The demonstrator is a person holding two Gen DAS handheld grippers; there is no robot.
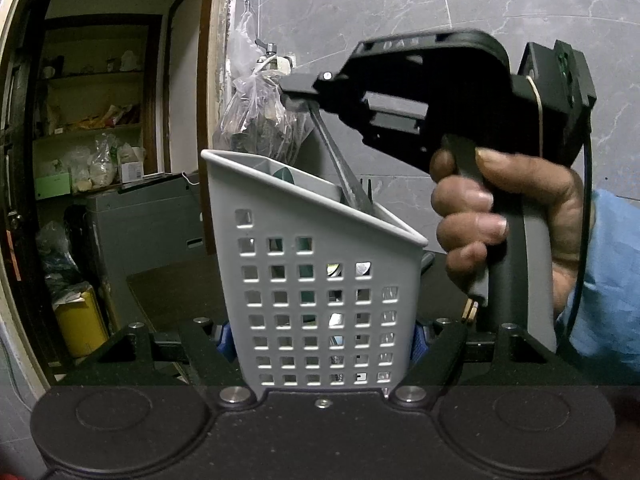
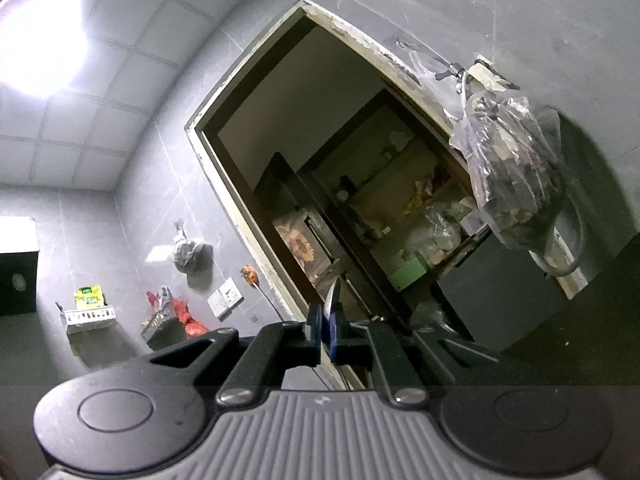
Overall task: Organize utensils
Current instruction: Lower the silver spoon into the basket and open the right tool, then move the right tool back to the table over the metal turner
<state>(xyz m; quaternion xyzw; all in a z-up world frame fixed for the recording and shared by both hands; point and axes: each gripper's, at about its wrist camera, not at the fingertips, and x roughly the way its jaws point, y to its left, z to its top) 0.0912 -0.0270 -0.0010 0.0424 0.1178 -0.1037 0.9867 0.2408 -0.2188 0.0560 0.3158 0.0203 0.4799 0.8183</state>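
Observation:
A white perforated utensil holder (image 1: 316, 280) stands on the dark table, clamped between my left gripper (image 1: 320, 340), whose blue pads press on its two sides. My right gripper (image 1: 294, 98) is above the holder's open top and is shut on a metal utensil (image 1: 344, 164). The utensil hangs down at a slant with its lower end inside the holder. In the right wrist view my right gripper (image 2: 325, 334) is tilted up toward the wall, and the utensil's metal end (image 2: 332, 300) sticks out between its blue pads. A green item sits inside the holder (image 1: 285, 174).
A clear plastic bag (image 1: 260, 116) hangs on the grey tiled wall behind the holder. A doorway on the left opens on cluttered shelves (image 1: 96, 128). A grey appliance (image 1: 144, 224) and a yellow bin (image 1: 80, 324) stand at the left, beside the dark table (image 1: 176, 292).

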